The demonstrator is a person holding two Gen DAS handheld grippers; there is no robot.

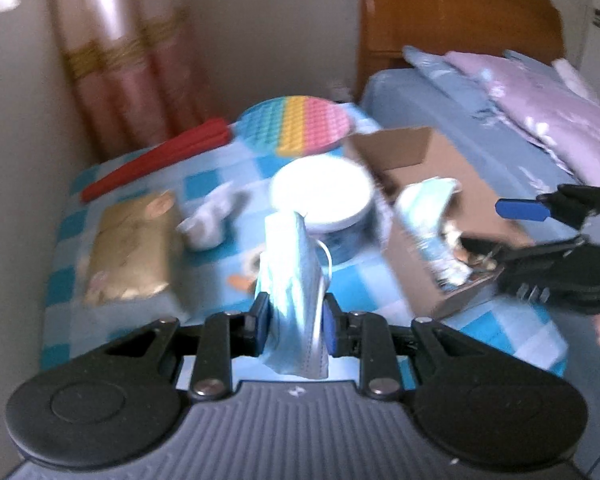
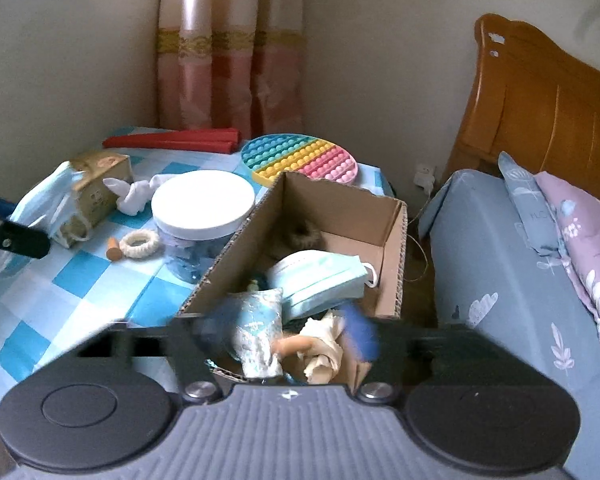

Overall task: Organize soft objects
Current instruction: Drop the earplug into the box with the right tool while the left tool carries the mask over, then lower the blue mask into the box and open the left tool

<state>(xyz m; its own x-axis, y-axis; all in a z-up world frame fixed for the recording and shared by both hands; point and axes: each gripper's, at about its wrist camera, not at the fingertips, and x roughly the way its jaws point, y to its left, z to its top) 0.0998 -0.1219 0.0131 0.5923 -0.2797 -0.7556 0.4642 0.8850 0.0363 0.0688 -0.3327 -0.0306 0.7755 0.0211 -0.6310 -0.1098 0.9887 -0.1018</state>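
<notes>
The left gripper (image 1: 296, 322) is clamped on a blue face mask (image 1: 296, 280), held above the checked tablecloth (image 2: 80, 284) left of the cardboard box (image 2: 392, 248). The right gripper (image 2: 288, 344) is spread wide over the box, gripping nothing. A second mask (image 2: 320, 284) lies inside. A white-lidded jar (image 2: 202, 204) stands just beside the box's left wall.

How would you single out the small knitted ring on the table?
On the blue checked table, find the white-lidded jar beside the cardboard box. The cream knitted ring lies flat just left of it, the only hollow loop, beside an orange peg.
</notes>
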